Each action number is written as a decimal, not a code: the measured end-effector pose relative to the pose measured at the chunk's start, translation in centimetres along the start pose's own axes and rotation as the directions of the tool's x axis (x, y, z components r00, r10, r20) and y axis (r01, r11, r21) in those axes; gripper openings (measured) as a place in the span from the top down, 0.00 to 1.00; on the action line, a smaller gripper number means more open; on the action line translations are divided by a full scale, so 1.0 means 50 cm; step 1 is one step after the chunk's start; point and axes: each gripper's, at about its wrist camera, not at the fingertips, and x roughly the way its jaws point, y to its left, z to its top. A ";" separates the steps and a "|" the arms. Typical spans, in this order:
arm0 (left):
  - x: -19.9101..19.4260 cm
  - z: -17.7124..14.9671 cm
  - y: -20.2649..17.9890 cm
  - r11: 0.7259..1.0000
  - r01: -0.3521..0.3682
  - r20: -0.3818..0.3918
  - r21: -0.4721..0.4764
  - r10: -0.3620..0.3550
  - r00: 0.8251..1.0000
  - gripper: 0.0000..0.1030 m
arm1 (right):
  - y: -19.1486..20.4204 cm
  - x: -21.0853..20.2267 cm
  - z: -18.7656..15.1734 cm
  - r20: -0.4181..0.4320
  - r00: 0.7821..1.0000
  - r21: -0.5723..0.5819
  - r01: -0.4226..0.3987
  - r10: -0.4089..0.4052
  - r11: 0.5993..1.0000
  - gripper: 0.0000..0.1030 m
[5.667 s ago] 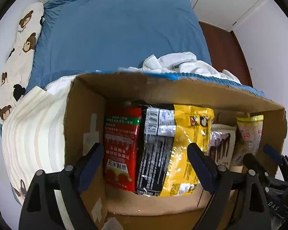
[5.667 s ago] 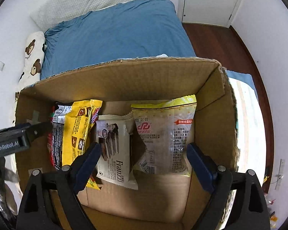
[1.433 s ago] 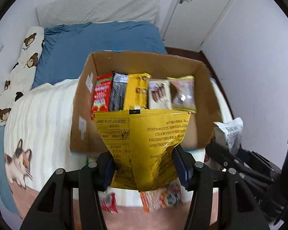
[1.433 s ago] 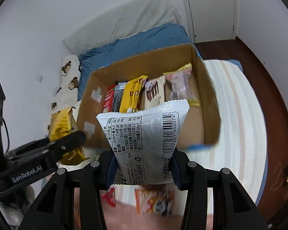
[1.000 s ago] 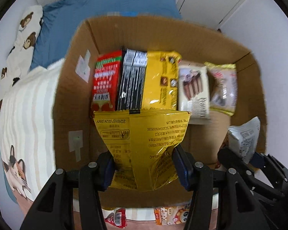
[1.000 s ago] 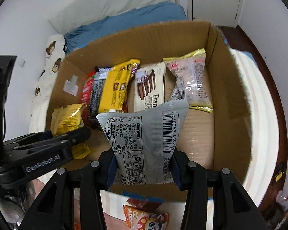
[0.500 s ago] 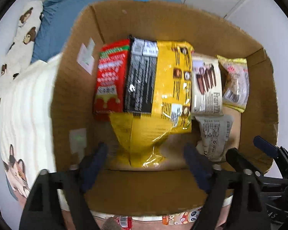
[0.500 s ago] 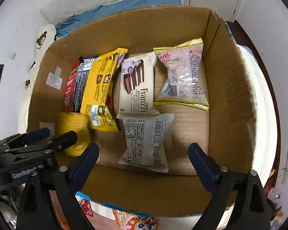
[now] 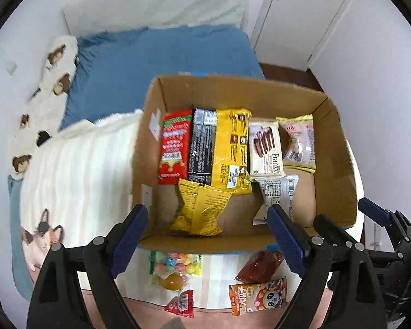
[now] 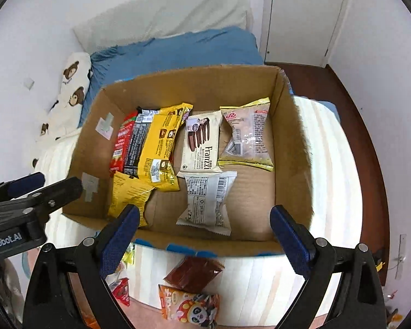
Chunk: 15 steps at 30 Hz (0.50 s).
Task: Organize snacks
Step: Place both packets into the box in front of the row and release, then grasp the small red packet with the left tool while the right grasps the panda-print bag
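A cardboard box [image 9: 339, 148] [image 10: 293, 148] sits on the bed and holds a row of snack packs. A crumpled yellow bag [image 9: 200, 208] [image 10: 128, 194] and a grey-white pack [image 9: 276, 194] [image 10: 208, 200] lie loose in front of that row. My left gripper [image 9: 208, 235] is open and empty above the box's near wall. My right gripper [image 10: 205, 233] is open and empty, also above the near wall. Loose snacks lie on the bed in front of the box: a panda pack [image 9: 257, 296] [image 10: 189, 307], a brown pouch [image 9: 260, 266] [image 10: 191, 274], a candy bag [image 9: 172, 268] and a small red pack [image 9: 182, 305].
The striped blanket [image 9: 82, 164] covers the bed left of the box, a blue sheet [image 9: 150, 63] lies behind it. A bear-print pillow [image 9: 41, 104] lies along the left wall. A white door [image 10: 301, 13] and brown floor [image 10: 350, 115] are at the right.
Both grippers opened and dropped the yellow bag and the grey-white pack into the box. They have since pulled back and up, so the loose snacks in front of the box show again.
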 end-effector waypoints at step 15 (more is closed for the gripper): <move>-0.164 -0.105 -0.001 1.000 0.015 0.152 0.017 -0.017 0.988 0.14 | 0.005 -0.173 -0.092 0.173 0.985 0.006 -0.010 0.009 1.000 0.05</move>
